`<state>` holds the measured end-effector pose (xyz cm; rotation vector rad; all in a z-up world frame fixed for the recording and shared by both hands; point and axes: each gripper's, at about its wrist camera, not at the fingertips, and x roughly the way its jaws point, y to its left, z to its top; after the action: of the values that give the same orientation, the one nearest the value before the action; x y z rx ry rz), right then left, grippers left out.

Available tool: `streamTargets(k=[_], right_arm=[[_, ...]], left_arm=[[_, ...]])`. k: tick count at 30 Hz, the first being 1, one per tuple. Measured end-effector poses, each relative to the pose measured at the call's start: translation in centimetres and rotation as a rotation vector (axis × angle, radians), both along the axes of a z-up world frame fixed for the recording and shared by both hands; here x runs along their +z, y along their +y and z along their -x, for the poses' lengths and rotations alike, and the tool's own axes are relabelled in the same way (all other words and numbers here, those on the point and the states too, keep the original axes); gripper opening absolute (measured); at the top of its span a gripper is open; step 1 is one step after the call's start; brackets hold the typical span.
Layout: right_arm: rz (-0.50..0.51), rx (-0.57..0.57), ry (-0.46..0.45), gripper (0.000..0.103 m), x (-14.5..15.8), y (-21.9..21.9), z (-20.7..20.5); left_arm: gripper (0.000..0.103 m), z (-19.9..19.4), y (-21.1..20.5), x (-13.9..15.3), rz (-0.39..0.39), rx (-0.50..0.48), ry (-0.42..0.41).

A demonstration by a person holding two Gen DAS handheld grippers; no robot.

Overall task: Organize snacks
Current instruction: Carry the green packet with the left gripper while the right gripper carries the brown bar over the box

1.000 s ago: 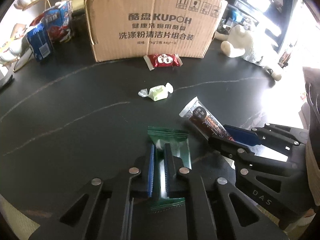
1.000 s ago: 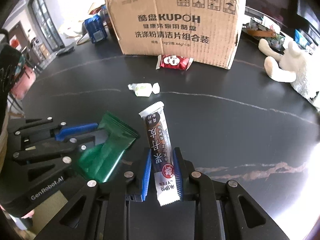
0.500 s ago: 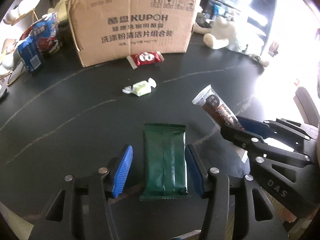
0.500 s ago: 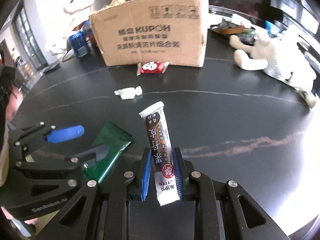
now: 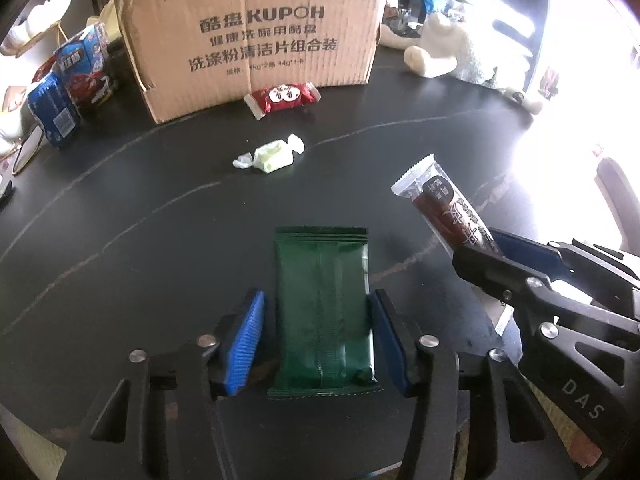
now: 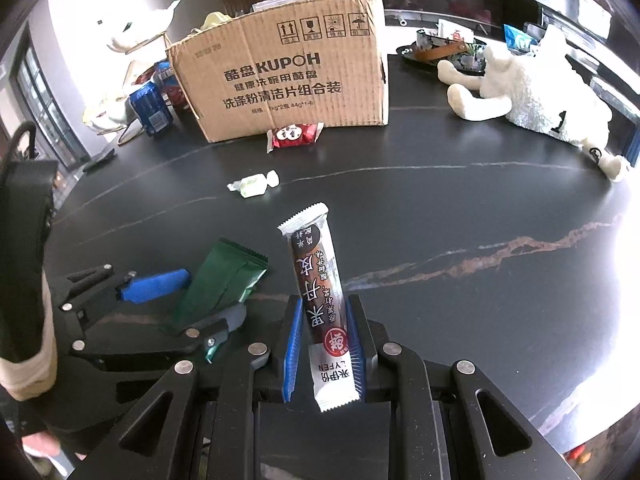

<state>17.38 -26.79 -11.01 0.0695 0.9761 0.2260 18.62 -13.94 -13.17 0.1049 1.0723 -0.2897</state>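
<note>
Cardboard box (image 5: 256,36) at 12 o'clock on dark table (image 5: 120,216).
Green packet (image 5: 324,312) flat at 6 o'clock between left gripper (image 5: 318,342) jaws, spread wide, seemingly not touching; light, crinkly, slippery; pinch long edges.
Right gripper (image 6: 325,350) clamps brown snack bar (image 6: 318,280) near its lower end; bar stiff-looking.
Red candy (image 5: 282,96), pale green candy (image 5: 270,154) loose toward 12.

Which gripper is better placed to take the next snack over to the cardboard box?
Right. The right gripper is shut on the brown snack bar, so it can likely move to the cardboard box now. The left gripper has open jaws beside the green packet, which lies on the table ungrasped.
</note>
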Motion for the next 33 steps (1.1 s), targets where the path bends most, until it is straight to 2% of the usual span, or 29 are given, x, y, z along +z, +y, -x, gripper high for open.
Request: streamTargets(k=[7, 16, 22, 33], right_arm=[[0.004, -0.008, 0.006, 0.023, -0.3, 0.4, 0.0], [-0.001, -0.015, -0.013, 0.023, 0.7, 0.9, -0.1], [-0.003, -0.027, -0.061, 0.023, 3.0, 1.5, -0.3], [-0.037, -0.045, -0.204, 0.023, 9.3, 2.9, -1.5]], left_arm=[[0.044, 0.0, 0.9, 0.3, 0.051, 0.010, 0.007], [0.044, 0.0, 2.2, 2.9, 0.086, 0.017, -0.059], [0.044, 0.1, 3.6, 5.9, 0.105, 0.016, -0.134], [0.044, -1.4, 5.7, 12.3, 0.142, 0.030, -0.272]])
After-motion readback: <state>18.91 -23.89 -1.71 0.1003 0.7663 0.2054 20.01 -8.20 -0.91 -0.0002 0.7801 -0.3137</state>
